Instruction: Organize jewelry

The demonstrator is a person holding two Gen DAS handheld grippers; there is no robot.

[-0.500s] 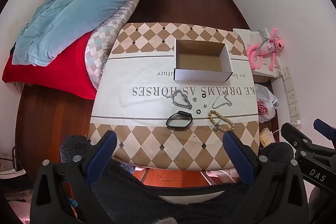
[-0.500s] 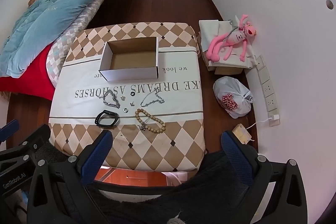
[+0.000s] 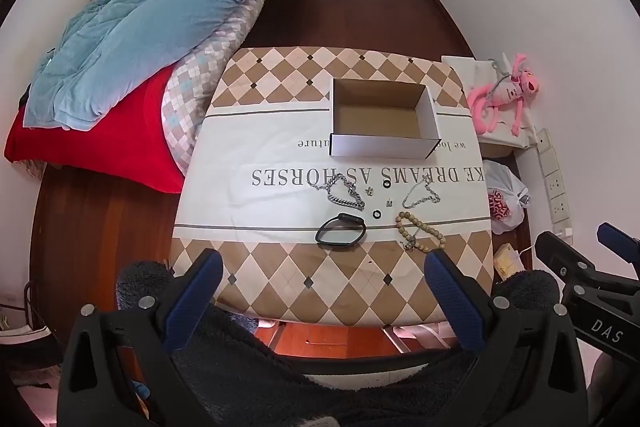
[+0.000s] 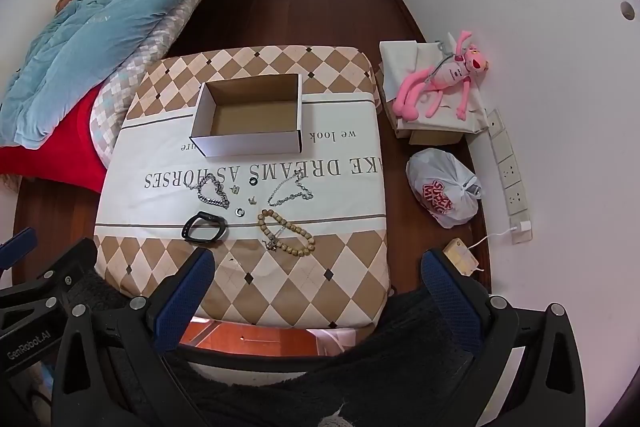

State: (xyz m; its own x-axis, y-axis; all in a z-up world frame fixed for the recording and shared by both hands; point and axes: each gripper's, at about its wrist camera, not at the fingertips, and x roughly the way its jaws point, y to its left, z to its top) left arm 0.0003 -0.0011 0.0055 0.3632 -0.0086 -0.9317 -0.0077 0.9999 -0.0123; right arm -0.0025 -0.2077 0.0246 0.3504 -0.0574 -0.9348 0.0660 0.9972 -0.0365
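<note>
We hold both grippers high over the near table (image 3: 280,291) edge, tilted steeply down. Left gripper (image 3: 322,301) is spread wide, nothing btwn its pads; right gripper (image 4: 316,301) same, fully spread, holding nothing. Jewelry lies mid-table, well clear of both: chain (image 3: 345,194), 2nd chain (image 3: 421,195), black band (image 3: 340,234), bead bracelet (image 3: 420,233), small rings. The box (image 3: 382,147) sits just beyond them.

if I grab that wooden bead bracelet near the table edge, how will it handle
The wooden bead bracelet will probably go floppy: it lies in a loose, uneven loop. The round beads may slip between smooth fingers. A small metal charm would likely dangle.
</note>
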